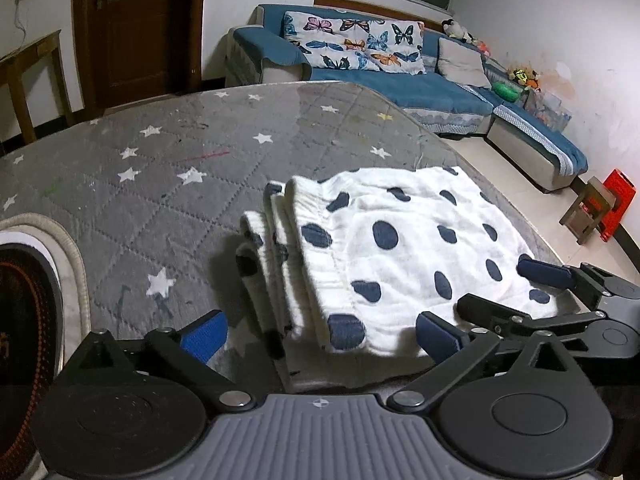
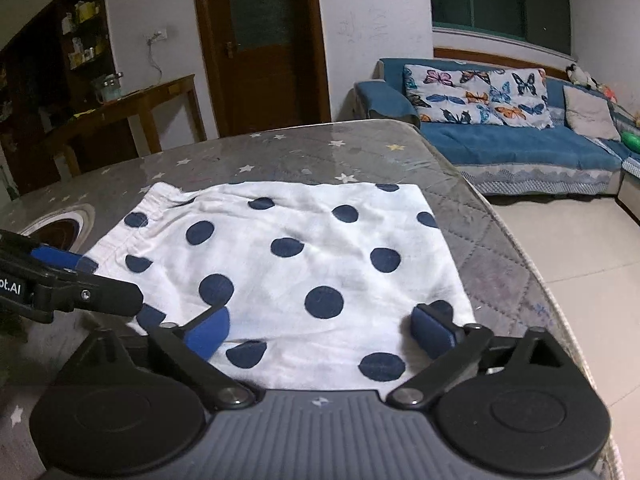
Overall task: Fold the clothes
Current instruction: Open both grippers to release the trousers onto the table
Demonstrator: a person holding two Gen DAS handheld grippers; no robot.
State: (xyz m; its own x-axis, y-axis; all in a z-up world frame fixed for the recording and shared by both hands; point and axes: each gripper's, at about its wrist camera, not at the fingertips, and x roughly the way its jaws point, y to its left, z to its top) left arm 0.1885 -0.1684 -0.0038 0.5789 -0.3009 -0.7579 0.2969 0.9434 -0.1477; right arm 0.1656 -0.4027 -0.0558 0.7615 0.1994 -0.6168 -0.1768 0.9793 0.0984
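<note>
A white garment with dark blue polka dots lies folded in layers on the grey star-patterned table. It also shows in the right wrist view, spread flat. My left gripper is open just above the garment's near edge, with stacked folded layers between its blue fingers. My right gripper is open over the garment's near edge. The right gripper also shows in the left wrist view at the garment's right side. The left gripper enters the right wrist view from the left.
A round inset with a pale rim sits in the table at left. A blue sofa with butterfly cushions stands beyond the table. A wooden side table and brown door stand behind. Tiled floor lies to the right.
</note>
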